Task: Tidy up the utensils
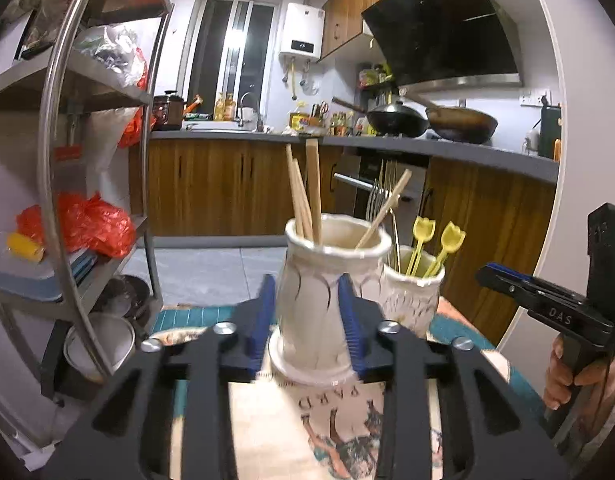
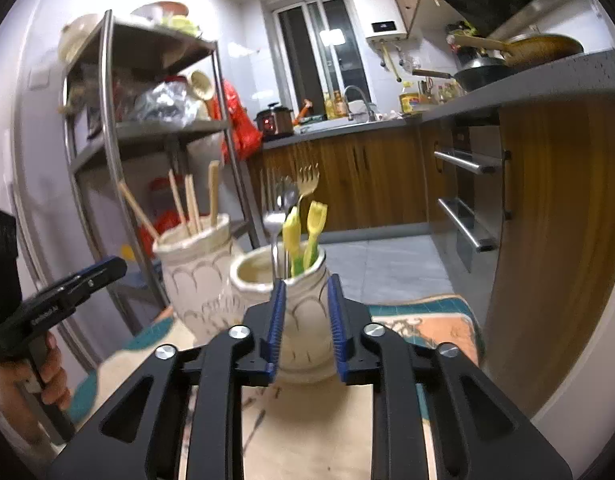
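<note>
The right gripper is pointing at a cream ceramic jar, its blue-padded jaws standing apart on either side of the jar's body; whether the pads are touching it is unclear. Two yellow-green spoons and some metal forks are standing in this jar. Just beside it on the left, a taller jar is holding wooden chopsticks. Both are sitting on a patterned cloth covering the surface. At the left edge a hand is gripping the left gripper.

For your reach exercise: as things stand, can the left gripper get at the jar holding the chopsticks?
Probably yes. The left gripper faces the chopstick jar directly, jaws parted either side of its body with nothing between. The smaller jar stands beside it, to the right, off that path.
</note>
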`<state>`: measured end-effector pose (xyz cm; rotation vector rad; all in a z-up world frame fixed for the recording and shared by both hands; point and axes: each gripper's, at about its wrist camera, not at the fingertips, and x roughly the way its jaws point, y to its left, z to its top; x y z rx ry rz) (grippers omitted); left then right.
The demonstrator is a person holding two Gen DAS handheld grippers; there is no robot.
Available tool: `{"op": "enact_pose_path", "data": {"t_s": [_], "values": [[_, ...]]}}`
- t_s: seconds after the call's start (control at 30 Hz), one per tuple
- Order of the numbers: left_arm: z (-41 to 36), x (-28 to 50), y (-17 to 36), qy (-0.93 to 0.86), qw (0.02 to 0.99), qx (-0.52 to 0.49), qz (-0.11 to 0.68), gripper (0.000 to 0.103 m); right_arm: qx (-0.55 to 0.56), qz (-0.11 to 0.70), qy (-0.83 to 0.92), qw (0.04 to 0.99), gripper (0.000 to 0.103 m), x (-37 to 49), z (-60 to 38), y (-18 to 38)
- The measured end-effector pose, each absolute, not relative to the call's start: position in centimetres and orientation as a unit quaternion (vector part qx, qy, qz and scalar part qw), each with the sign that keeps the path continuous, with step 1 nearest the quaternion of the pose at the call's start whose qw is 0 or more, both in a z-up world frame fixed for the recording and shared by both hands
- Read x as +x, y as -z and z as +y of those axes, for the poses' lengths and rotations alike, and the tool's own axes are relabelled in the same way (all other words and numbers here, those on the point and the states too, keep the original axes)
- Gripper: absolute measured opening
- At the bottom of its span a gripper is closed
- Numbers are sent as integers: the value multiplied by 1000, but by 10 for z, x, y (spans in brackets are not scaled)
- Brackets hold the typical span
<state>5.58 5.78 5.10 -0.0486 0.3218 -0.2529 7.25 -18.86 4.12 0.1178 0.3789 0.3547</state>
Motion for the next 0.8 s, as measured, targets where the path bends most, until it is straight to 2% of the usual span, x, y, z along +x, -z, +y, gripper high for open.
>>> {"op": "enact_pose_path", "data": {"t_s": [0.07,0.13,0.37,0.53,0.8], "values": [[55,51,-46,122,980,-16,160,39,43,187,-175,966,40,68,-184,-39],[54,47,-43,115,981,-8,157,52,27,179,-173,968,52,61,-178,-36],[58,40,-34,89,986,-1,142,76,-4,166,-166,972,77,48,-171,-31],[61,36,-31,79,988,-2,135,87,0,161,-159,974,85,45,-173,-32],[60,32,-32,75,989,3,125,95,-13,156,-156,975,89,42,-171,-32]]}}
